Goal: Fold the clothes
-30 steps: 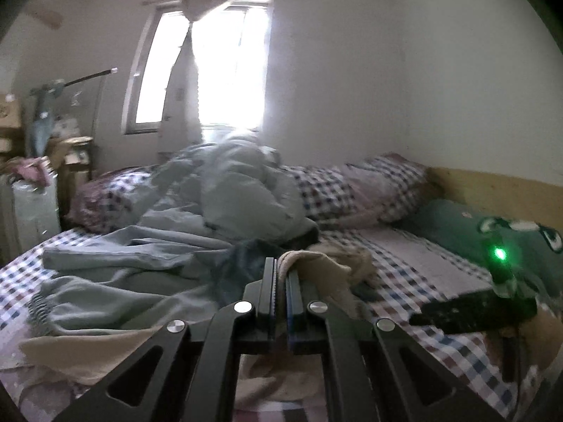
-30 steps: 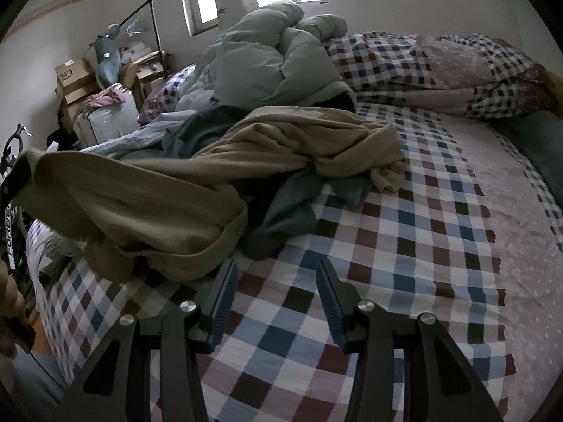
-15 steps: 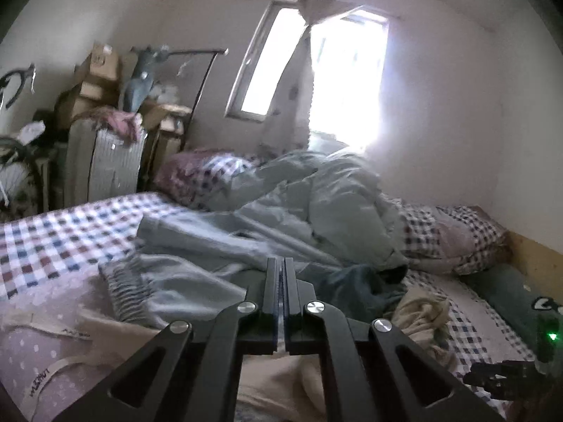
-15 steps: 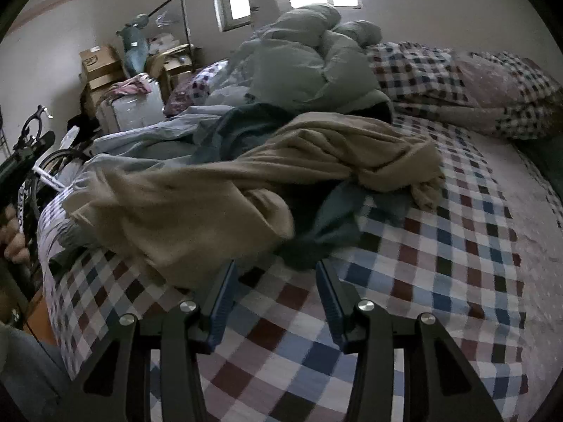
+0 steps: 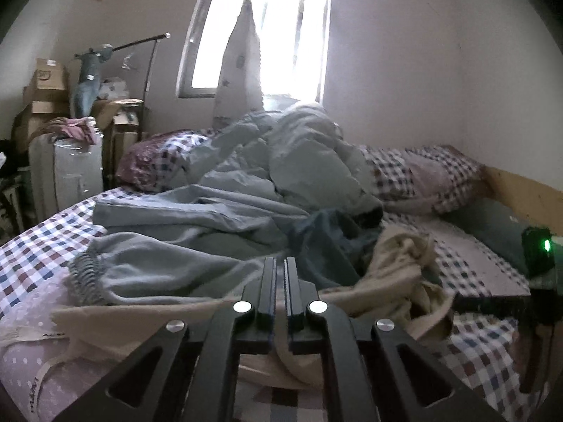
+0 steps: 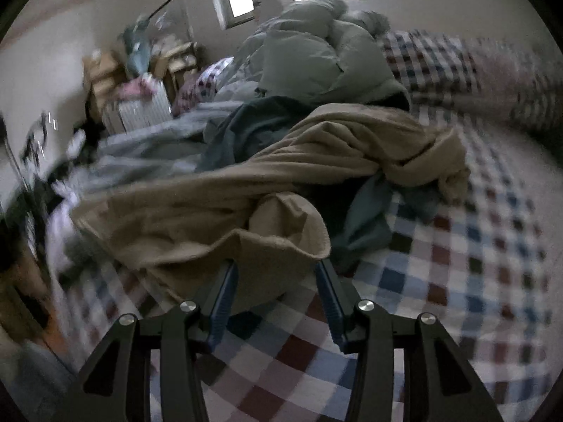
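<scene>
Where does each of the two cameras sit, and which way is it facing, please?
Left wrist: behind the shut left gripper, facing across the bed toward the window; no hand shows.
Right wrist: behind the open right gripper, angled down at the beige garment on the checked sheet.
Shared: beige garment, pale green duvet.

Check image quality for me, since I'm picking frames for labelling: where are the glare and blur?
Left wrist view: window blown out, washing the wall around it; bed sharp. Right wrist view: motion blur smears the left clutter and checked sheet; beige garment readable. Fisheye bends both.
</scene>
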`<action>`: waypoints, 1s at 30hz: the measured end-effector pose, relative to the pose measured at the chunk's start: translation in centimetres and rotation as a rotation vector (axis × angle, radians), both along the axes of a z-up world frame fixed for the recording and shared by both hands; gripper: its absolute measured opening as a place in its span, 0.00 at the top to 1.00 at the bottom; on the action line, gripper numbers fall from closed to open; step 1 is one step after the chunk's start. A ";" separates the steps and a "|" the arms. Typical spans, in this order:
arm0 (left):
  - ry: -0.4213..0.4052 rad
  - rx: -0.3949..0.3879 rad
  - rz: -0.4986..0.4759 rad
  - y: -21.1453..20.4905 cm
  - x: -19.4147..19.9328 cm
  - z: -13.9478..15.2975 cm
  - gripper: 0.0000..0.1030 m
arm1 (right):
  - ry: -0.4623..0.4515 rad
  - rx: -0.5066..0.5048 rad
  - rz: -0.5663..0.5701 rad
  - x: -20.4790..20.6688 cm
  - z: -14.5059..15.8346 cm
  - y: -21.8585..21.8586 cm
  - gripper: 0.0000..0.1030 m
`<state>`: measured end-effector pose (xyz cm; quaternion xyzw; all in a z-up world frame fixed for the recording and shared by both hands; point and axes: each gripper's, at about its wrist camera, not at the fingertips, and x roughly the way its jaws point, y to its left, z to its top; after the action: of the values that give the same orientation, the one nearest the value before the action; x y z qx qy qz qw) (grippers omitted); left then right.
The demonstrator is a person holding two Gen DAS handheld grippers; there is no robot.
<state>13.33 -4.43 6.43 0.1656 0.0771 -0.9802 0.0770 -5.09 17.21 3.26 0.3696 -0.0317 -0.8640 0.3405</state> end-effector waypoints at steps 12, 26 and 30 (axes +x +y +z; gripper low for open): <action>-0.008 0.007 -0.073 1.8 -0.1 -0.3 0.40 | -0.301 -0.397 -0.248 -4.1 -2.3 4.5 0.50; -0.024 -0.141 -0.303 8.6 0.5 -0.9 0.36 | -0.363 -0.416 -0.199 -4.5 -3.2 1.8 0.88; -0.032 -0.250 -0.378 12.3 0.8 -1.5 0.36 | -0.318 -0.403 -0.163 -3.5 -1.9 1.3 0.96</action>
<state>14.11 7.87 4.92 0.1818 -0.0784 -0.9763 -0.0871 -8.59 18.52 1.40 0.4216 -0.2856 -0.7959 0.3274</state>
